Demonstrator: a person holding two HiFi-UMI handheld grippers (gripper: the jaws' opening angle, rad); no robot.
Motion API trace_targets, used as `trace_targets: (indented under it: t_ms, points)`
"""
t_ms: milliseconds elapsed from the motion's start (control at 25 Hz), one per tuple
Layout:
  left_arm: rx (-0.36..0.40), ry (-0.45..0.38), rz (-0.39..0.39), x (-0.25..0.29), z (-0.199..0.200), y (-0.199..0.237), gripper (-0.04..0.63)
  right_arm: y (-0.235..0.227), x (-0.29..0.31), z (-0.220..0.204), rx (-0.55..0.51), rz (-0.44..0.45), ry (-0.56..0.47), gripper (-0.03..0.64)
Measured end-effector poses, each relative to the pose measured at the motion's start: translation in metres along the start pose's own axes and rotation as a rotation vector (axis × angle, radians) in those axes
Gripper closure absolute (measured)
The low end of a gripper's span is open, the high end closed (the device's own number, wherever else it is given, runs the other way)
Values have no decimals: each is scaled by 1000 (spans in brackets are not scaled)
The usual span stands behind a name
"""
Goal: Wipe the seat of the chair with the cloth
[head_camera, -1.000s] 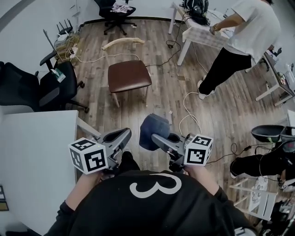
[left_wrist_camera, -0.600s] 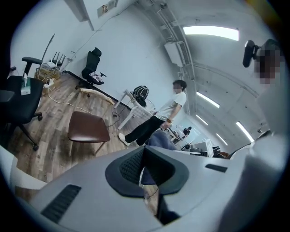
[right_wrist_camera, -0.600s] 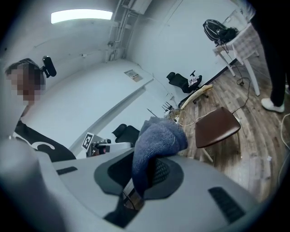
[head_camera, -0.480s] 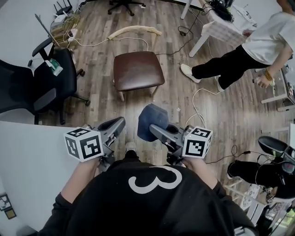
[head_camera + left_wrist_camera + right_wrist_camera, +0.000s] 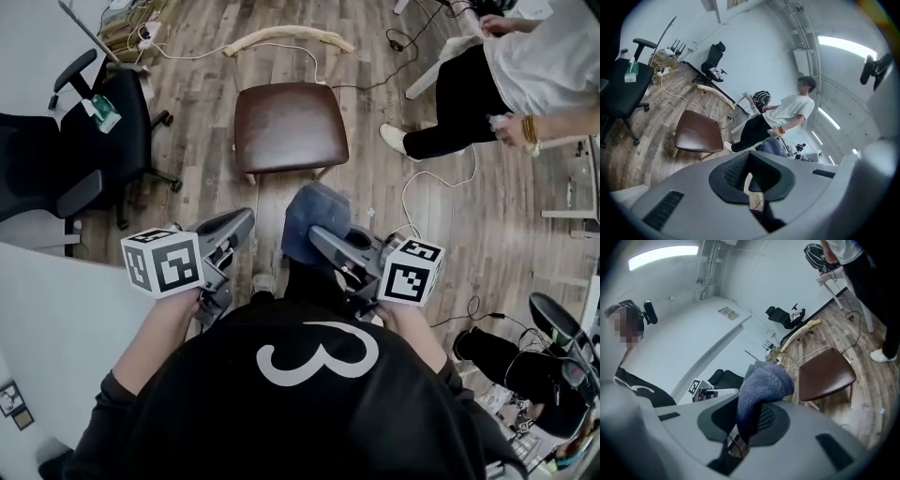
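Observation:
A brown seat of a small chair [image 5: 289, 127] stands on the wood floor ahead of me, also in the left gripper view [image 5: 696, 136] and the right gripper view [image 5: 827, 373]. My right gripper [image 5: 317, 234] is shut on a blue-grey cloth [image 5: 312, 218], which bulges up from the jaws [image 5: 761, 387]. It hangs short of the chair's near edge. My left gripper [image 5: 242, 221] is shut with nothing in it, to the left of the cloth.
A black office chair [image 5: 66, 159] stands at the left beside a white table [image 5: 56, 319]. A person [image 5: 506, 80] stands at the right of the brown chair. Cables [image 5: 422, 202] and a long pale piece [image 5: 286, 36] lie on the floor.
I have come closer to the brown chair, which now sits larger and nearer in view. The person at the right has shifted. Both grippers keep their hold and pose.

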State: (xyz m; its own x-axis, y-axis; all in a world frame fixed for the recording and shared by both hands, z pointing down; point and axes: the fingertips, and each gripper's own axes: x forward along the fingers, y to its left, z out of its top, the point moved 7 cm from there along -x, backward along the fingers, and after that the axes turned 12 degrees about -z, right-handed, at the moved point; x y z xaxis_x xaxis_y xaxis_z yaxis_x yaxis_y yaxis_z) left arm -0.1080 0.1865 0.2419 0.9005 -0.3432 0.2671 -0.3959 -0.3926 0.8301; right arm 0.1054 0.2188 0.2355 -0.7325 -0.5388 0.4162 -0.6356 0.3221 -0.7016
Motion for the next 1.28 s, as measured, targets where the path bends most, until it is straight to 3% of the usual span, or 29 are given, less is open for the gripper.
trace_targets:
  t_ms: [360,520,640,760,1040,1280]
  points:
    - [-99,-116,138,83,65,47,581,-95,50,92,-21,41,159,566]
    - [-156,-176,121,125,78,55,581,-132,60,123,-64,34,232,567]
    - [-141,-178,127,141,87,64,581,-150,73,138,-105,21,276,567]
    - [-167,-178,146,149,93,84,581,-163,91,147,-144,0,313,566]
    - [-294,-143,208,150,96,152,581,-193,140,146,-86,-42,418,566]
    - [-407,-152,209,141,101,208,581,-211,187,141,-76,-104,502,567]
